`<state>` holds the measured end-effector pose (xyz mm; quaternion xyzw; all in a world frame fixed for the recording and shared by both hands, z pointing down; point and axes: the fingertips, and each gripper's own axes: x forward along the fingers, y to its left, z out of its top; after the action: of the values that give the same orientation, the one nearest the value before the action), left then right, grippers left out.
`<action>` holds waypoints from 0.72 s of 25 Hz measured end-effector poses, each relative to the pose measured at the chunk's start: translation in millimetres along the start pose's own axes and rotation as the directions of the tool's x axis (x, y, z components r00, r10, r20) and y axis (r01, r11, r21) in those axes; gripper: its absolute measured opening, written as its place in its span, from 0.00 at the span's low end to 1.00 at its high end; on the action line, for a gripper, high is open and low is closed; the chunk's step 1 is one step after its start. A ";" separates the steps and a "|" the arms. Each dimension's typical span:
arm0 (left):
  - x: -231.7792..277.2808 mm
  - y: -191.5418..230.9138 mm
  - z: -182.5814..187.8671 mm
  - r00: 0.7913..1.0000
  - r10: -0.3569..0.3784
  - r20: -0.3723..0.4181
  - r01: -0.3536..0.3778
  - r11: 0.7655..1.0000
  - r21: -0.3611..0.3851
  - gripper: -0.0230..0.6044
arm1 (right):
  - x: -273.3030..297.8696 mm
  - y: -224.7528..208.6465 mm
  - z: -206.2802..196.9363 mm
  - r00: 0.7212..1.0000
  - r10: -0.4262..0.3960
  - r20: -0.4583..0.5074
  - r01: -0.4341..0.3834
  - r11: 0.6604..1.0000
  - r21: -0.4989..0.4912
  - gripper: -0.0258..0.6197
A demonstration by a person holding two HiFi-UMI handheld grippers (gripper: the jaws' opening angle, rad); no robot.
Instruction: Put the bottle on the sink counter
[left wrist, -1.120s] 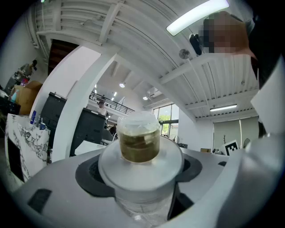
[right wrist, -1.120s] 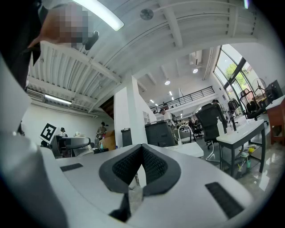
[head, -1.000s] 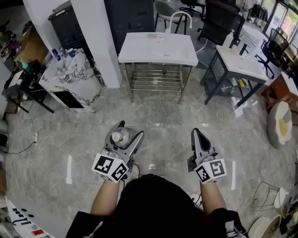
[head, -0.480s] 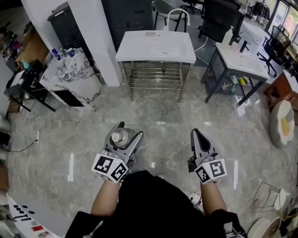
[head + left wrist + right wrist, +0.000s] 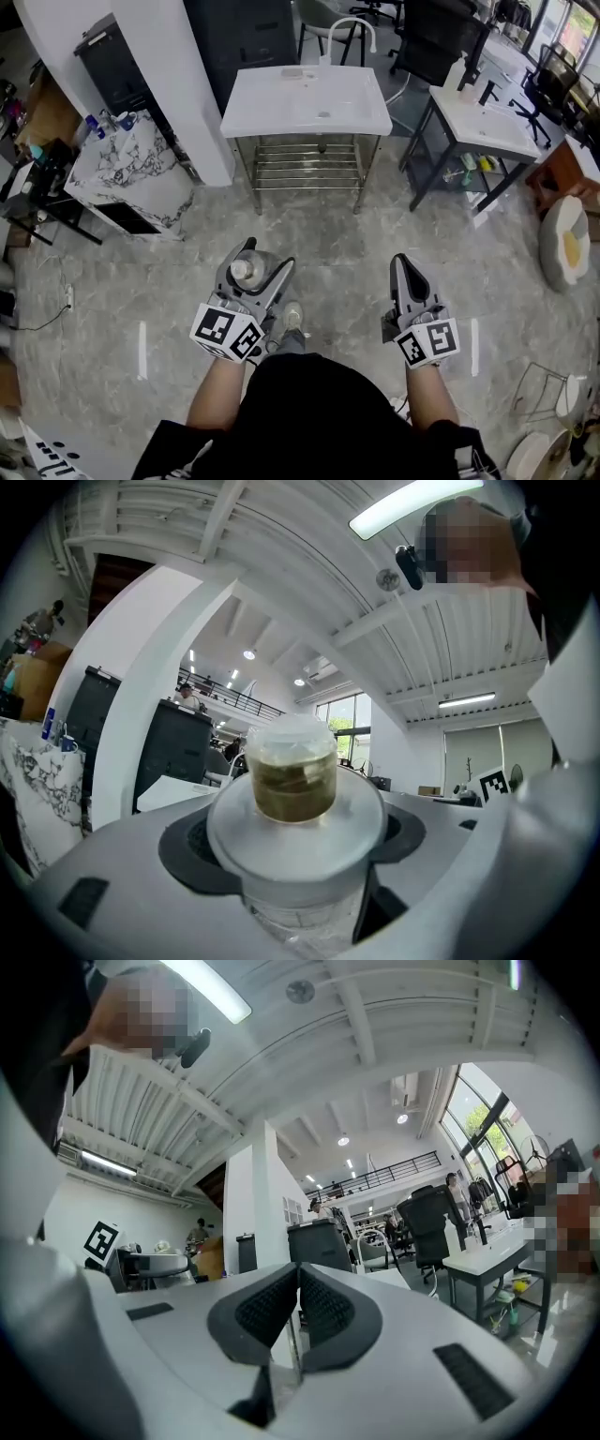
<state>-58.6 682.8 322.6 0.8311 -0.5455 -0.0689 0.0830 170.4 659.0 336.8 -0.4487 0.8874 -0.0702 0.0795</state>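
Left hand-held gripper (image 5: 266, 257) clamped wide around upright bottle (image 5: 243, 271), its print unreadable, over the floor (image 5: 337, 234), well short of the white sink table (image 5: 272, 108); right hand-held gripper (image 5: 402, 261) closed, empty.

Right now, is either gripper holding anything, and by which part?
The left gripper holds the clear plastic bottle upright, its jaws clamped on either side of the wide white collar just below the translucent cap. The right gripper is shut on nothing.
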 end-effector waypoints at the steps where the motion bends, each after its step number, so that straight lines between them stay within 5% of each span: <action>1: 12.0 9.4 0.7 1.000 -0.010 0.002 0.010 1.000 -0.004 0.61 | 12.2 -3.4 2.1 1.000 -0.008 0.005 0.008 1.000 -0.007 0.09; 10: 98.1 86.2 29.5 0.993 -0.120 0.024 0.120 0.993 -0.012 0.61 | 127.0 -14.3 23.0 0.997 -0.038 0.067 0.042 0.998 -0.052 0.09; 18: 142.9 140.7 44.5 0.988 -0.147 0.047 0.149 0.988 -0.033 0.61 | 191.7 -13.0 8.6 0.998 -0.054 0.022 0.056 0.995 -0.080 0.09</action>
<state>-137.2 493.8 305.7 0.8660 -0.4827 -0.1031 0.0808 70.3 496.1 316.0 -0.4764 0.8760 -0.0321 0.0682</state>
